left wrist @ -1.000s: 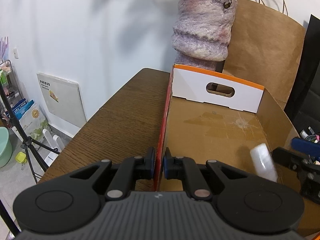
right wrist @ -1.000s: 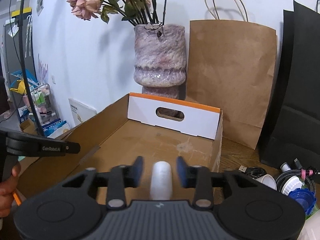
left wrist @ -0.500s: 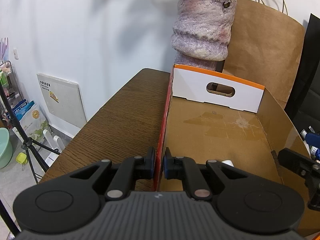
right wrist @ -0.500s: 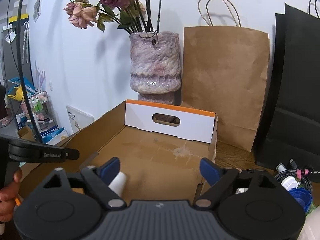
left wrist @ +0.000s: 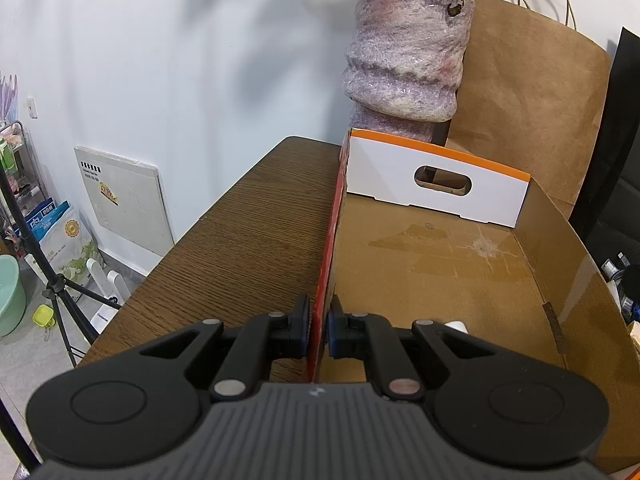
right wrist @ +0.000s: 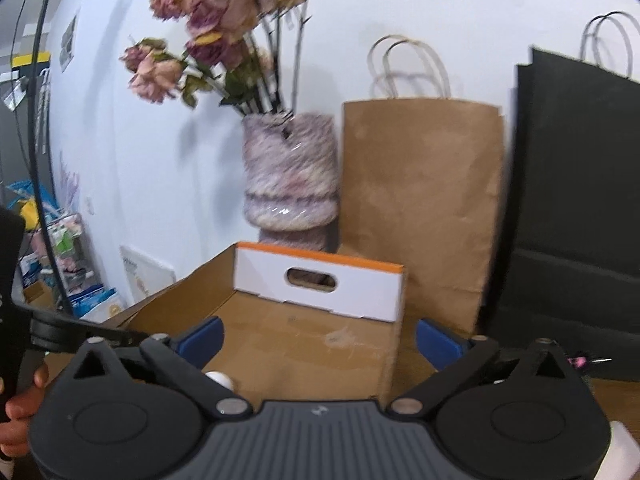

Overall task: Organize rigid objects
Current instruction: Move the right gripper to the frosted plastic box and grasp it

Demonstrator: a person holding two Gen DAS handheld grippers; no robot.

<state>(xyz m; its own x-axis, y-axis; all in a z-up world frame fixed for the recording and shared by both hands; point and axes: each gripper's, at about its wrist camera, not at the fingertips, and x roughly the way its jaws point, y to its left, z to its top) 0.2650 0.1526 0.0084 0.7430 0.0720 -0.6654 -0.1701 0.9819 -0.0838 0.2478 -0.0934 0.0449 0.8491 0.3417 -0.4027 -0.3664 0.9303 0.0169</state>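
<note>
An open cardboard box (left wrist: pixel 440 264) with a white, orange-edged end panel (left wrist: pixel 436 184) lies on the brown wooden table (left wrist: pixel 248 248). My left gripper (left wrist: pixel 319 330) is shut on the box's red left wall (left wrist: pixel 326 280). A white cylindrical object (left wrist: pixel 456 325) lies on the box floor near the front; only its tip shows behind the gripper. It also shows in the right wrist view (right wrist: pixel 219 379). My right gripper (right wrist: pixel 318 338) is wide open and empty, raised above the box (right wrist: pixel 304 344).
A mottled purple vase (left wrist: pixel 404 60) with dried roses (right wrist: pixel 216 28) stands behind the box. A brown paper bag (right wrist: pixel 420 208) and a black bag (right wrist: pixel 576 216) lean on the wall. Cables and small items (left wrist: pixel 618 280) lie right of the box. A tripod (left wrist: pixel 48 272) stands at left.
My right gripper opened, let go of the white cylinder into the box, then lifted up and back. The left gripper has kept its hold on the box wall.
</note>
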